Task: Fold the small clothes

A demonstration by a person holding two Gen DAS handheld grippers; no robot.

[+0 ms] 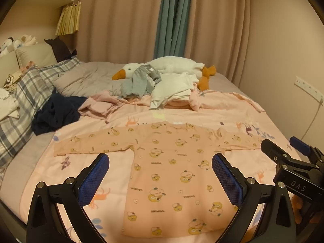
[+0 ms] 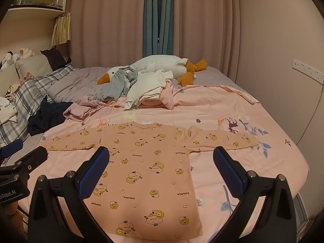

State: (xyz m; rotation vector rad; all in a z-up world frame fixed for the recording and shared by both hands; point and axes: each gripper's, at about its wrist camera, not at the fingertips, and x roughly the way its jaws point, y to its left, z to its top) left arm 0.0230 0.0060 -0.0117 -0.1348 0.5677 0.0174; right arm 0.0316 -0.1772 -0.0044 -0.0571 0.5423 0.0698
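A small peach long-sleeved shirt [image 1: 170, 174] with yellow cartoon prints lies flat on the pink bedsheet, sleeves spread to both sides; it also shows in the right wrist view [image 2: 145, 174]. My left gripper [image 1: 161, 160] is open and empty, held above the shirt's body. My right gripper [image 2: 161, 154] is open and empty, above the shirt's right side. The right gripper shows at the right edge of the left wrist view [image 1: 291, 158]; the left gripper shows at the left edge of the right wrist view [image 2: 22, 162].
A pile of unfolded clothes, grey [image 1: 137, 83], white [image 1: 174, 89] and pink [image 1: 99, 105], lies behind the shirt by a plush goose [image 1: 172, 66]. A dark navy garment [image 1: 56, 111] and plaid pillow [image 1: 24, 93] are at the left. Curtains and a wall stand beyond.
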